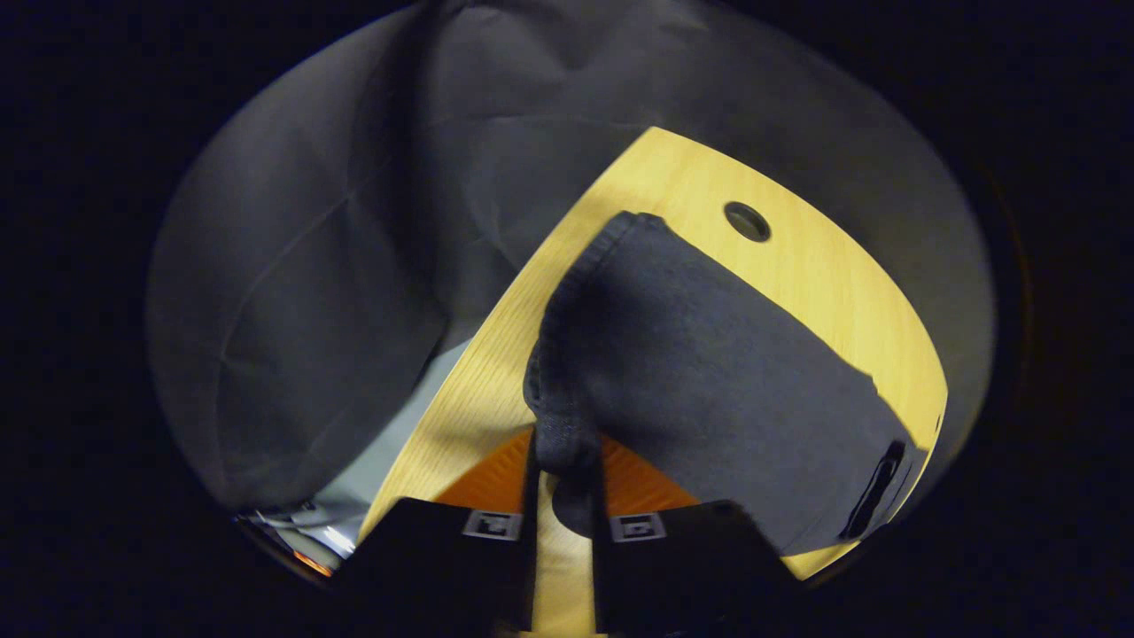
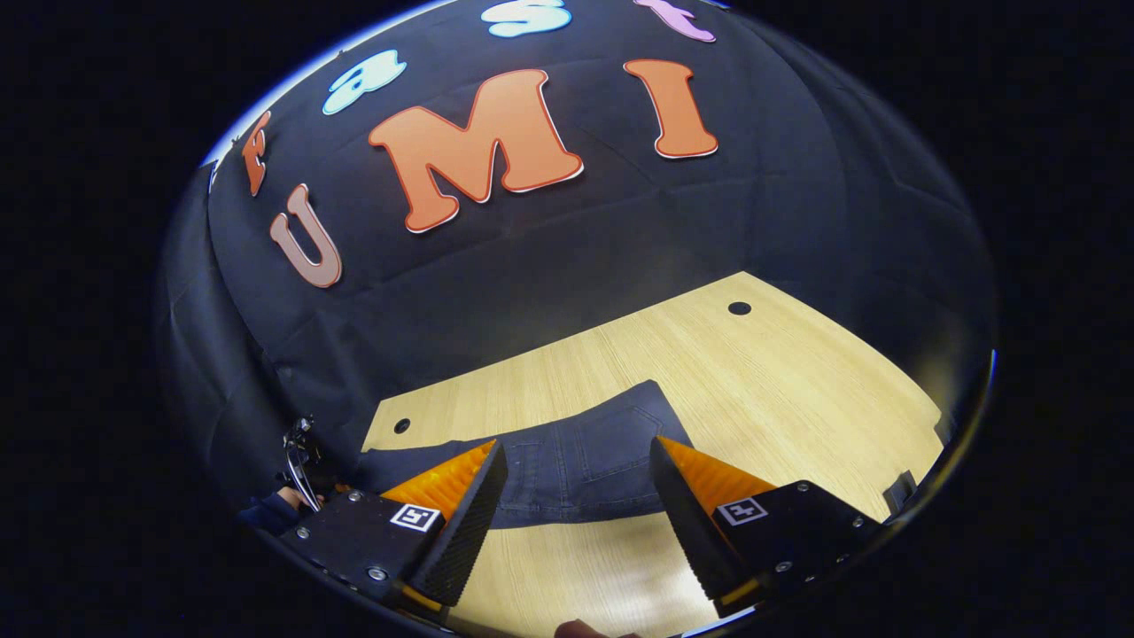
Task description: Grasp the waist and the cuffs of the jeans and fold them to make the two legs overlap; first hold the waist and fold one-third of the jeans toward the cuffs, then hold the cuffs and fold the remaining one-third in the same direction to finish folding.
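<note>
The dark jeans (image 1: 709,354) lie on the wooden table (image 1: 824,275). My left gripper (image 1: 567,452) is shut on a thick seamed edge at one end, and that end is lifted slightly off the wood. In the right gripper view the jeans (image 2: 585,483) stretch flat across the table (image 2: 753,381), with the end that bears a back pocket nearest me. My right gripper (image 2: 578,446) hangs open just above and in front of that end, with nothing between its fingers. Far to the left in this view, the other gripper (image 2: 301,461) and a hand (image 2: 266,512) sit at the jeans' far end.
Round cable holes (image 2: 739,308) (image 2: 402,425) mark the table's back corners, and one hole (image 1: 747,221) lies beyond the jeans in the left gripper view. The booth's black cloth wall (image 2: 532,266) stands right behind the table. Bare wood lies to the right of the jeans.
</note>
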`<move>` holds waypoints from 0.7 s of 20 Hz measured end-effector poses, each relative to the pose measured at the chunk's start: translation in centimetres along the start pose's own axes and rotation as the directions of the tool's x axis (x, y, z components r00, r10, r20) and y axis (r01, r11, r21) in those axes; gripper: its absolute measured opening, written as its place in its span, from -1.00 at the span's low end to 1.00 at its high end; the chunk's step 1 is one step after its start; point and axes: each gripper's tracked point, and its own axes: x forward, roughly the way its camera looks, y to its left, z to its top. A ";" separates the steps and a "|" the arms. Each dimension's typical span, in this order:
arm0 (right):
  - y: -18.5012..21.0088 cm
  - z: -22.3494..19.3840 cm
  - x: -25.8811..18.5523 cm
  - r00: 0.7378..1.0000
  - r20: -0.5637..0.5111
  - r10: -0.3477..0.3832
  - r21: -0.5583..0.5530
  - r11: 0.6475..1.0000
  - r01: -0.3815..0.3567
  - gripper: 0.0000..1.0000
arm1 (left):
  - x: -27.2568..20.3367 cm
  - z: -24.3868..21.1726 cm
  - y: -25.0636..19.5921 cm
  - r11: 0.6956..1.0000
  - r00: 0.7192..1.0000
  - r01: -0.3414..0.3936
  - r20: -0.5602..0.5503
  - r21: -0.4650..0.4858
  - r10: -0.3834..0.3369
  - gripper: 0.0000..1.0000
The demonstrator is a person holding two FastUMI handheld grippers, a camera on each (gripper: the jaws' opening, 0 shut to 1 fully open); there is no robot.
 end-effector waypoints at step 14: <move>-3.4 3.4 2.8 0.994 -0.018 0.105 -0.043 0.993 -0.106 0.95 | -18.0 5.5 0.2 0.975 0.918 0.223 0.335 0.002 -0.211 -0.77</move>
